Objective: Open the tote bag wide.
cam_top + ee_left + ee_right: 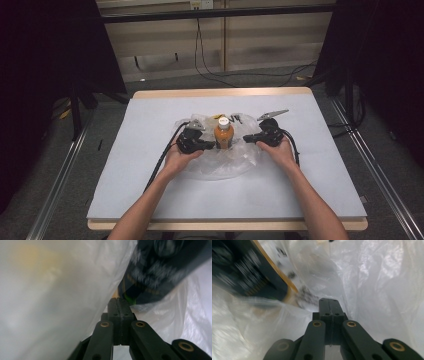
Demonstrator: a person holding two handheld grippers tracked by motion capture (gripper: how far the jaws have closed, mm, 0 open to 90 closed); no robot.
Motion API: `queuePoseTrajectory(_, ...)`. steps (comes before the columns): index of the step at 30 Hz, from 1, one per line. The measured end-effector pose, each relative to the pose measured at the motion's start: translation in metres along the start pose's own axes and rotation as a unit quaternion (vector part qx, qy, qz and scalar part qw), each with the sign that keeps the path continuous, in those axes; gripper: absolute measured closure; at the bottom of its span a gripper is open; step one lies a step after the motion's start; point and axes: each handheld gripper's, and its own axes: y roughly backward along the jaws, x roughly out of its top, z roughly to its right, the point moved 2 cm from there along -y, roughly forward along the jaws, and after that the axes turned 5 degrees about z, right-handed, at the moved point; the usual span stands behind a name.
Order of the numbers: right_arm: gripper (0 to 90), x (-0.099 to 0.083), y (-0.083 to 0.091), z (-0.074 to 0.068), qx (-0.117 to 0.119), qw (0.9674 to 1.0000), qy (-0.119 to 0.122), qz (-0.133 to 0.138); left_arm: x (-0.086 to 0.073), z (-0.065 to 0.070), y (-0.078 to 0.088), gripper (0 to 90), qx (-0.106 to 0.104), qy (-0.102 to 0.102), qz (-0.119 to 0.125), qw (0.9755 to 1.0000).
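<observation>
An orange bottle (223, 135) with a white cap stands upright on a crumpled clear plastic bag (220, 164) at the middle of the table. My left gripper (212, 145) lies low at the bottle's left side, my right gripper (246, 139) at its right, both pointing inward. In the left gripper view the jaws (119, 300) are shut, pads together, with bag film (62, 302) beside them and the bottle's dark label (155, 270) blurred close ahead. The right gripper (329, 301) is shut too, amid bag film (382, 285), the label (244, 272) at upper left. Whether film is pinched I cannot tell.
The pale grey table top (150, 195) has a wooden rim. A small dark item (235, 119) lies on the bag behind the bottle. Cables (235, 75) trail over the floor beyond the far edge. Dark curtains and metal rails (60, 180) flank the table.
</observation>
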Motion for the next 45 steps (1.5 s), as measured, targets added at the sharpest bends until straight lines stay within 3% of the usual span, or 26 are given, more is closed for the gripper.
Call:
queuePoseTrajectory(1, 90.0, -0.003, -0.001, 0.001, -0.002, 1.0000, 0.001, -0.007, -0.004, 0.001, -0.002, 90.0, -0.002, -0.011, -0.013, 0.9998)
queuePoseTrajectory(4, 90.0, -0.008, -0.003, 0.002, -0.007, 0.9998, 0.006, -0.017, -0.009, 0.003, -0.003, 90.0, -0.007, -0.002, -0.004, 1.0000)
queuePoseTrajectory(7, 90.0, -0.008, 0.000, -0.002, -0.010, 0.9995, 0.015, -0.025, -0.012, 0.009, 0.004, 90.0, -0.010, -0.016, -0.021, 0.9996)
queuePoseTrajectory(9, 90.0, -0.006, 0.001, -0.003, -0.008, 0.9996, 0.015, -0.022, -0.012, 0.011, 0.006, 90.0, -0.009, -0.017, -0.014, 0.9997)
queuePoseTrajectory(10, 90.0, 0.000, 0.003, -0.005, 0.001, 0.9998, 0.018, -0.009, -0.010, 0.013, 0.010, 90.0, -0.014, -0.021, -0.014, 0.9996)
queuePoseTrajectory(15, 90.0, 0.022, 0.010, -0.016, 0.020, 0.9989, 0.043, 0.005, 0.000, 0.021, 0.017, 90.0, -0.014, -0.026, 0.004, 0.9996)
queuePoseTrajectory(18, 90.0, 0.031, 0.012, -0.019, 0.024, 0.9984, 0.050, 0.003, 0.002, 0.024, 0.018, 90.0, -0.015, -0.036, -0.007, 0.9992)
queuePoseTrajectory(20, 90.0, 0.037, 0.012, -0.020, 0.029, 0.9979, 0.057, -0.006, 0.003, 0.029, 0.018, 90.0, -0.013, -0.052, -0.012, 0.9985)
queuePoseTrajectory(24, 90.0, 0.042, 0.006, -0.024, 0.038, 0.9963, 0.068, -0.036, 0.002, 0.039, 0.013, 90.0, -0.022, -0.057, -0.014, 0.9980)
queuePoseTrajectory(25, 90.0, 0.042, -0.002, -0.025, 0.041, 0.9952, 0.067, -0.058, 0.001, 0.044, 0.010, 90.0, -0.024, -0.066, -0.025, 0.9972)
queuePoseTrajectory(27, 90.0, 0.042, -0.004, -0.024, 0.041, 0.9949, 0.066, -0.064, 0.001, 0.047, 0.008, 90.0, -0.027, -0.069, -0.033, 0.9967)
queuePoseTrajectory(30, 90.0, 0.043, -0.022, -0.017, 0.044, 0.9917, 0.061, -0.104, -0.002, 0.057, 0.002, 90.0, -0.035, -0.085, -0.053, 0.9944)
queuePoseTrajectory(34, 90.0, 0.046, -0.036, -0.014, 0.049, 0.9900, 0.051, -0.122, -0.003, 0.066, -0.001, 90.0, -0.042, -0.096, -0.059, 0.9927)
queuePoseTrajectory(35, 90.0, 0.049, -0.044, -0.012, 0.046, 0.9877, 0.058, -0.138, -0.006, 0.074, -0.001, 90.0, -0.046, -0.109, -0.071, 0.9905)
queuePoseTrajectory(43, 90.0, 0.058, -0.064, -0.005, 0.043, 0.9851, 0.038, -0.162, -0.013, 0.104, 0.006, 90.0, -0.063, -0.129, -0.090, 0.9855)
queuePoseTrajectory(44, 90.0, 0.060, -0.070, -0.004, 0.043, 0.9847, 0.036, -0.165, -0.013, 0.108, 0.008, 90.0, -0.070, -0.133, -0.098, 0.9838)
queuePoseTrajectory(45, 90.0, 0.062, -0.072, -0.004, 0.041, 0.9853, 0.034, -0.163, -0.017, 0.120, 0.012, 90.0, -0.073, -0.151, -0.107, 0.9801)
